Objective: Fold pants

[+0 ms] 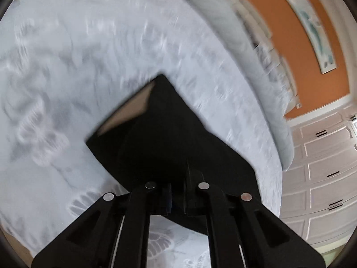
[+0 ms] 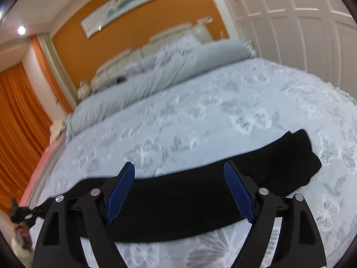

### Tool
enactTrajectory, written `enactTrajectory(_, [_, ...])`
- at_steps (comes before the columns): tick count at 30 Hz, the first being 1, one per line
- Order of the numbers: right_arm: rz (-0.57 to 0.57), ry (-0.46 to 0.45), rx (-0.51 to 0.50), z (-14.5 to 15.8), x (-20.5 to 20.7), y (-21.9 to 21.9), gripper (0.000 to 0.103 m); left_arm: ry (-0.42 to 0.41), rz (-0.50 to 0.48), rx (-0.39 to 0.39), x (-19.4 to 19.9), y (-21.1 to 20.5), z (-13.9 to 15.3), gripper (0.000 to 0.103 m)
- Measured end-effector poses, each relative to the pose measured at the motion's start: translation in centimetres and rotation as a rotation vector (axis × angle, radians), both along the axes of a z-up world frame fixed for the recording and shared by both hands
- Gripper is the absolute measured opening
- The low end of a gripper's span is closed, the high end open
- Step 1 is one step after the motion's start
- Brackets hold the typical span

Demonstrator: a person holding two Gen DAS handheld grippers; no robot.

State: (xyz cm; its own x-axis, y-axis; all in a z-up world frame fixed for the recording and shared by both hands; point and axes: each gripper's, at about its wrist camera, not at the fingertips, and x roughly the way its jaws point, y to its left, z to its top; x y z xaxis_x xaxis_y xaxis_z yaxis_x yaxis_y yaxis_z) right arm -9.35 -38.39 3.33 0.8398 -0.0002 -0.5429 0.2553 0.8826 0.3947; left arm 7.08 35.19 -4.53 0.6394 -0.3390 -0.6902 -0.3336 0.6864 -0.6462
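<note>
The black pants (image 2: 189, 196) lie as a long folded band across the bed's near part in the right wrist view. My right gripper (image 2: 179, 176) is open just above the band's middle, its blue pads (image 2: 121, 192) apart and empty. In the left wrist view my left gripper (image 1: 177, 197) is shut on the black pants (image 1: 165, 138), which stretch away from the jaws; a tan inner lining (image 1: 131, 109) shows at the far end. The left gripper (image 2: 20, 216) also shows at the band's left end in the right wrist view.
The bed's pale blue butterfly-print cover (image 2: 223, 116) fills both views. Pillows (image 2: 178, 67) and a headboard stand against the orange wall. White wardrobe doors (image 1: 323, 174) stand beside the bed. Orange curtains (image 2: 17, 134) hang on the left.
</note>
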Motion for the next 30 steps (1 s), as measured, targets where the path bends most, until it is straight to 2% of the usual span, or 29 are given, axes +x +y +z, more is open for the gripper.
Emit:
enactTrajectory(2, [-0.055, 0.041, 0.013, -1.0, -0.3, -1.4, 0.080, 0.026, 0.024, 0.079, -0.1, 0.6, -0.3, 0.008])
enactTrajectory(3, [-0.113, 0.097, 0.007, -1.8, -0.4, -2.6, 0.080, 0.098, 0.032, 0.134, 0.2, 0.6, -1.8, 0.009])
enactTrajectory(4, [-0.199, 0.177, 0.017, -2.8, -0.7, -4.5, 0.080, 0.160, 0.038, 0.139, 0.3, 0.6, -3.1, 0.009])
enactTrajectory(5, [-0.247, 0.207, 0.056, -3.5, -1.3, -6.2, 0.080, 0.208, 0.046, 0.115, 0.1, 0.5, -4.2, 0.009])
enactTrajectory(6, [-0.277, 0.214, 0.095, -4.0, -1.8, -7.3, 0.080, 0.209, 0.060, 0.081, -0.5, 0.3, -4.3, 0.009])
enactTrajectory(7, [-0.315, 0.215, 0.155, -4.5, -2.5, -8.8, 0.080, 0.191, 0.072, 0.087, -1.0, 0.0, -3.5, 0.010])
enactTrajectory(9, [-0.348, 0.225, 0.228, -5.3, -3.3, -11.0, 0.080, 0.105, 0.120, 0.201, -2.3, -1.3, -0.1, 0.012])
enactTrajectory(11, [-0.360, 0.235, 0.245, -5.6, -3.3, -11.9, 0.080, 0.018, 0.189, 0.373, -4.1, -3.7, 3.6, 0.020])
enactTrajectory(12, [-0.352, 0.235, 0.263, -5.8, -3.1, -12.1, 0.080, -0.019, 0.203, 0.424, -4.7, -4.6, 4.6, 0.037])
enactTrajectory(13, [-0.334, 0.233, 0.286, -5.9, -2.9, -12.2, 0.080, -0.048, 0.209, 0.460, -4.9, -5.8, 5.5, 0.061])
enactTrajectory(14, [-0.304, 0.229, 0.313, -6.2, -2.7, -11.8, 0.080, -0.072, 0.206, 0.478, -4.8, -6.8, 6.1, 0.070])
enactTrajectory(15, [-0.286, 0.229, 0.324, -6.3, -2.2, -11.6, 0.080, -0.101, 0.181, 0.478, -4.3, -7.9, 6.5, 0.075])
enactTrajectory(17, [-0.259, 0.238, 0.303, -6.4, -0.6, -10.5, 0.080, -0.124, 0.123, 0.463, -2.8, -9.7, 6.0, 0.075])
enactTrajectory(19, [-0.258, 0.274, 0.252, -7.1, 1.5, -9.9, 0.080, -0.113, 0.064, 0.467, -1.9, -11.2, 5.0, 0.075])
enactTrajectory(20, [-0.258, 0.299, 0.224, -8.0, 3.0, -9.9, 0.077, -0.089, 0.033, 0.469, -1.0, -12.0, 4.2, 0.075])
enactTrajectory(22, [-0.228, 0.329, 0.204, -9.4, 4.8, -10.1, 0.010, -0.053, -0.004, 0.454, -0.7, -12.9, 2.9, 0.075])
enactTrajectory(23, [-0.214, 0.332, 0.218, -9.6, 5.4, -10.4, 0.009, -0.038, -0.014, 0.436, -0.1, -12.8, 2.3, 0.075])
enactTrajectory(24, [-0.203, 0.260, 0.262, -8.9, 5.3, -10.7, 0.009, -0.031, -0.015, 0.429, 0.1, -12.6, 1.7, 0.075])
enactTrajectory(25, [-0.169, 0.151, 0.302, -7.1, 4.8, -10.8, 0.009, -0.022, -0.007, 0.426, 0.3, -12.4, 1.5, 0.075])
enactTrajectory(27, [-0.060, -0.091, 0.303, -2.4, 3.1, -10.3, 0.008, -0.013, 0.001, 0.426, 0.1, -11.7, 1.0, 0.075])
enactTrajectory(28, [-0.018, -0.175, 0.272, -0.6, 2.1, -10.2, 0.008, -0.007, 0.002, 0.428, 0.1, -11.6, 0.8, 0.075])
enactTrajectory(29, [-0.030, -0.176, 0.244, -0.3, 1.5, -10.5, 0.008, 0.003, 0.002, 0.433, 0.2, -11.2, 0.5, 0.075])
enactTrajectory(30, [-0.065, -0.129, 0.250, -1.4, 1.4, -11.6, 0.008, 0.011, 0.003, 0.435, 0.0, -11.2, 0.3, 0.075])
